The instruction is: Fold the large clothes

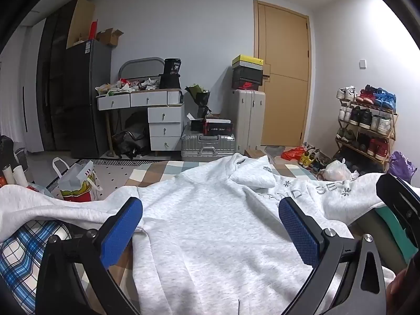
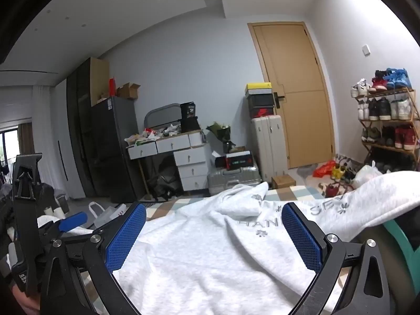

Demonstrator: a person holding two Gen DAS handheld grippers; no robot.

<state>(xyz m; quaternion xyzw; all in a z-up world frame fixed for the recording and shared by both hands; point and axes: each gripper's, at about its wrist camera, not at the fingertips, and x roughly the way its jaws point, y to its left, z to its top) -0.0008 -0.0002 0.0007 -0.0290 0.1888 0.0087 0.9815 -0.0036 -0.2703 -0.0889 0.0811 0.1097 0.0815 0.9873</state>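
Sweatshirt (image 1: 210,223): spread rumpled across the checked bed cover (image 1: 157,173).
Left gripper (image 1: 210,225): I hold it spread wide, empty.
Right gripper (image 2: 214,233): likewise gaping, empty.
Advice: I should pinch one sleeve edge cleanly.

sweatshirt (image 1: 210,225): near hem runs off the bottom edge in both views; its left sleeve drapes away toward the left edge in the left wrist view
chest lettering (image 2: 265,221): only "HAN" and "SE" read in the right wrist view, the rest behind a blue pad (image 2: 302,236) and a fold
checked bedcover (image 1: 155,173): mostly buried under the sweatshirt
blue plaid cloth (image 1: 18,260): cut by the left edge and partly behind the gripper frame
left gripper (image 2: 73,221): in the right wrist view only one blue pad and dark frame show
purple bag (image 1: 401,165): half lost at the lens rim
fridge label (image 1: 88,48): too small to read
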